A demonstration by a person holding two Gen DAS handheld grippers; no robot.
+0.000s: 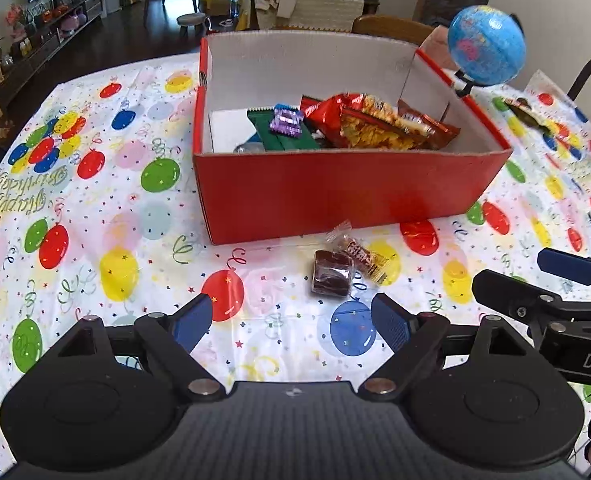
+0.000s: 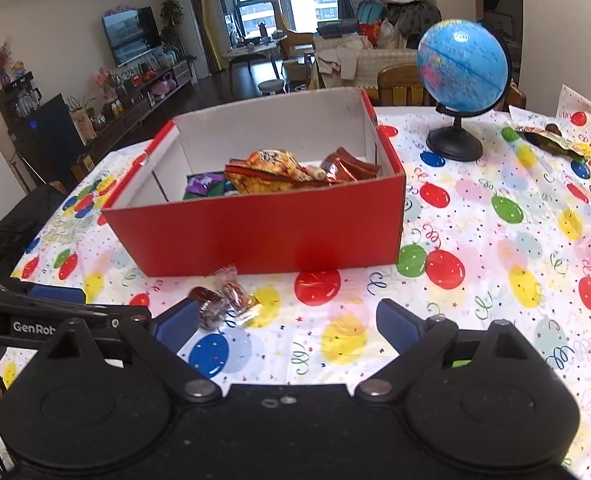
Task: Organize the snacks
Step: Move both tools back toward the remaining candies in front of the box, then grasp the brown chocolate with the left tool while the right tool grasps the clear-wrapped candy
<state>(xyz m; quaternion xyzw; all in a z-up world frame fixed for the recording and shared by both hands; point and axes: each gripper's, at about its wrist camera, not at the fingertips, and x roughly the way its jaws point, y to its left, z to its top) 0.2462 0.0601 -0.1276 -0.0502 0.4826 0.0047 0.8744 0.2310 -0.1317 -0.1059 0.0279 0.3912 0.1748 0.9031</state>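
Note:
A red cardboard box (image 1: 335, 188) stands on the balloon tablecloth and holds several snack packets, among them an orange chip bag (image 1: 375, 124) and a purple candy (image 1: 285, 120). The box also shows in the right wrist view (image 2: 263, 236). In front of the box lie a brown wrapped candy (image 1: 331, 274) and a small chocolate bar (image 1: 365, 260); both show in the right wrist view, the candy (image 2: 209, 302) and the bar (image 2: 239, 298). My left gripper (image 1: 295, 320) is open and empty just short of them. My right gripper (image 2: 287, 326) is open and empty, right of the candies.
A blue globe (image 2: 461, 68) on a black stand sits right of the box. More snack packets (image 2: 555, 142) lie at the table's far right. A wooden chair (image 1: 391, 28) stands behind the table. The right gripper's body (image 1: 543, 300) shows at the left wrist view's right edge.

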